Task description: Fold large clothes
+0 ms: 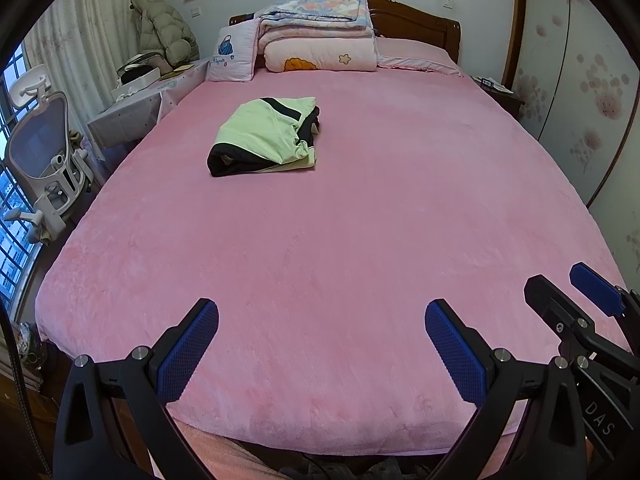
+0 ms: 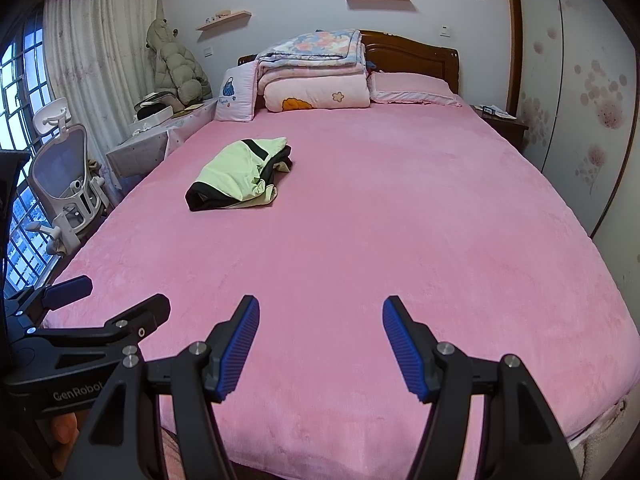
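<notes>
Far left, beside the window, an office chair [image 1: 48,152] stands by a cluttered side table [image 1: 132,108]; neither has any part in the job.

Next comes the left gripper [image 1: 320,344], hanging over the near edge of the bed [image 1: 360,240]. Its fingers [image 1: 188,352] stand wide apart with only pink blanket showing between them, so it carries nothing. The right wrist view catches the same tool from the side, low at its left border, and there too nothing hangs from it.

Further in and a little left of the bed's middle lies the garment [image 1: 266,136], pale green with black bands. It is already gathered into a compact, roughly rectangular bundle with several layers stacked on one another. The black edge at the near corner bulges a bit, and the right side shows loose layered ends instead of a crisp crease, so the fold is serviceable more than sharp. It sits well apart from both tools, nearer the headboard than the foot.

Behind it, at the head of the bed, are a small pillow [image 1: 234,56] and a pile of folded quilts [image 1: 320,36].

On the right, the right gripper [image 2: 320,344] also hovers above the near edge, fingers [image 2: 404,348] moderately spread and empty.

As a judgement: the folding of this piece looks finished, and both tools are free of it. No other unfolded clothing is visible on the bed, so what remains, if anything, would be tidying that loose right edge or fetching another item from out of sight
</notes>
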